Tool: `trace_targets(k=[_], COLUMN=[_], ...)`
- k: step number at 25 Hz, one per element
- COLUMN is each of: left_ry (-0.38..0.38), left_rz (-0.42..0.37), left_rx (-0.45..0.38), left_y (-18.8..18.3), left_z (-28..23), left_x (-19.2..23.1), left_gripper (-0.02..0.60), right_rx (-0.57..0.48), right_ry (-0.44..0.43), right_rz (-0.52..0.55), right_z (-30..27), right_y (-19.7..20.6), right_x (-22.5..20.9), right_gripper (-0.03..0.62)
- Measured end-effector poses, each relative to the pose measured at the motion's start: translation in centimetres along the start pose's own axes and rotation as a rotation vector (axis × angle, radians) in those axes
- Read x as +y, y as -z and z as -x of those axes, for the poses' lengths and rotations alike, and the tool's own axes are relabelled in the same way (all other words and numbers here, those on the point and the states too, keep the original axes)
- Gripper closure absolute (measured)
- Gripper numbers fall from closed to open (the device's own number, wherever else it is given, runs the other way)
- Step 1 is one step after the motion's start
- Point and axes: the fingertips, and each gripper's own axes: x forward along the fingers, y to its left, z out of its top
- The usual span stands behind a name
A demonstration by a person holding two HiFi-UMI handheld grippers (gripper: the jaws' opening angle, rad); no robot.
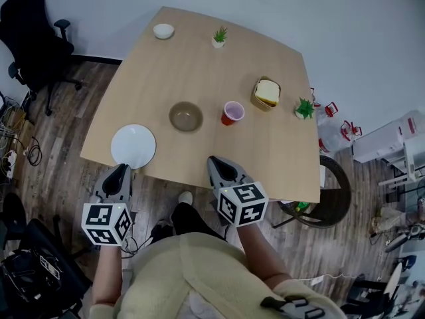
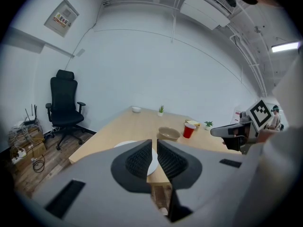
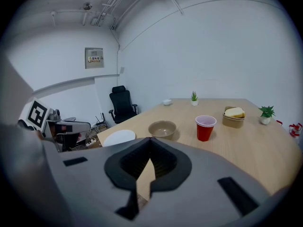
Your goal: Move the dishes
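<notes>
A white plate (image 1: 133, 146) lies at the near left corner of the wooden table (image 1: 199, 72). Further in stand a tan bowl (image 1: 186, 116) and a red cup (image 1: 232, 112), and a small white bowl (image 1: 163, 30) sits at the far edge. My left gripper (image 1: 120, 173) hangs just off the table's near edge below the plate, shut and empty. My right gripper (image 1: 216, 161) is at the near edge in front of the bowl and cup, shut and empty. The left gripper view has the left gripper (image 2: 154, 141) before the plate (image 2: 125, 144). The right gripper view has the right gripper (image 3: 150, 140), bowl (image 3: 162, 128) and cup (image 3: 205, 127).
A tan container holding a sandwich (image 1: 266, 93) and two small potted plants (image 1: 219, 37) (image 1: 305, 108) stand on the table. A black office chair (image 1: 33, 32) is at the far left. A dark chair (image 1: 329, 191) and clutter sit at the table's right side.
</notes>
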Motion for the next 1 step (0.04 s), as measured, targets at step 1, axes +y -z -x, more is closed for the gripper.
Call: trace_targets(k=[1], left_ry=[-0.002], left_rz=[0.002], left_rx=[0.000], left_y=[0.06], left_z=[0.06], left_x=[0.11], left_gripper=[0.538], right_rx=[0.000], right_ry=[0.000], right_rz=[0.000], right_z=[-0.01], right_y=[-0.01], right_x=[0.06], right_gripper=[0.582])
